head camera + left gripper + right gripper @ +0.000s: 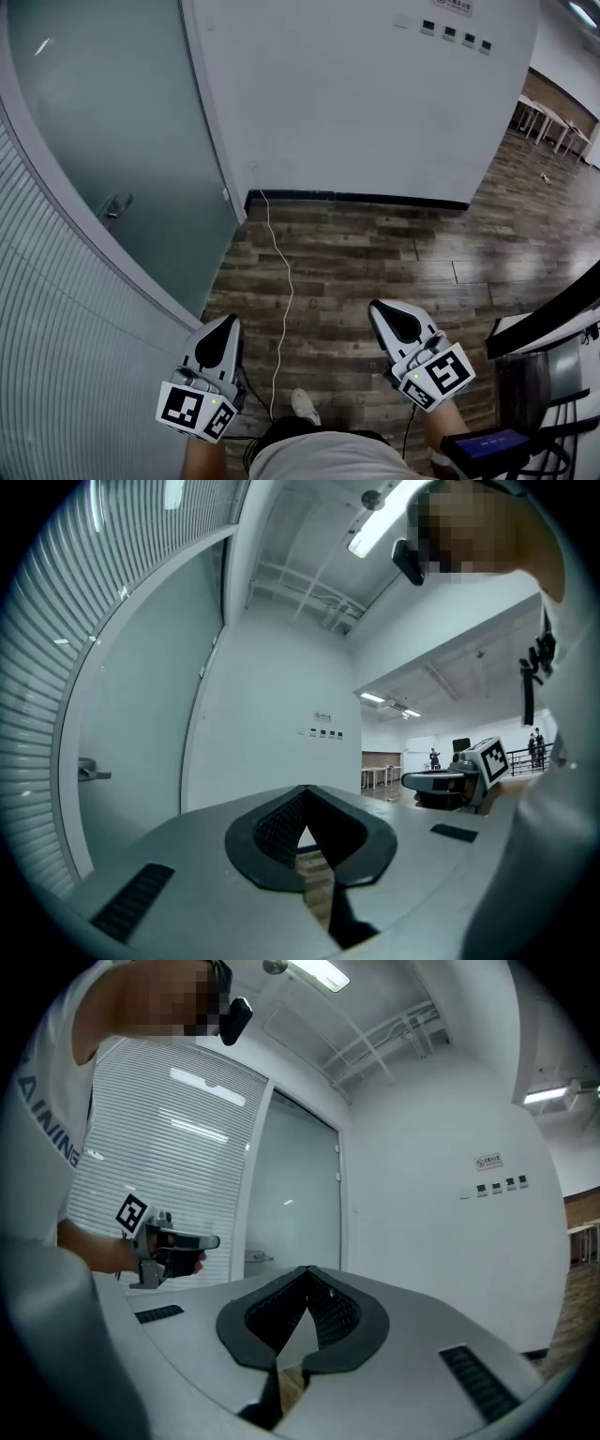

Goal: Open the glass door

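Nearest, at the person's feet, one pale shoe (pixel 302 405) shows on the wooden floor (pixel 375 253). Two grippers are held out level over it. The left gripper (pixel 228 322) has its jaws pressed together, tips meeting with nothing held. The right gripper (pixel 379 307) is likewise pinched closed and empty. One thin white cable (pixel 284 291) lies on the floor between them and runs on to the wall corner. At the right edge stands black-framed furniture (pixel 553 309), perhaps a desk or chair; too little of it shows to say which.

To the left, just beside the left gripper, rises a slatted wall (pixel 66 356). Next along it comes the single frosted glass door (pixel 112 122), ahead and left of both grippers and well apart from them. It carries one lever handle (pixel 114 208) and looks shut in its frame. Only bare floor and the cable lie before it.

Beyond is a white wall (pixel 366 103) bearing four small dark panels (pixel 457 35) in a row. Farthest right, pale tables (pixel 553 122) stand in an open room.
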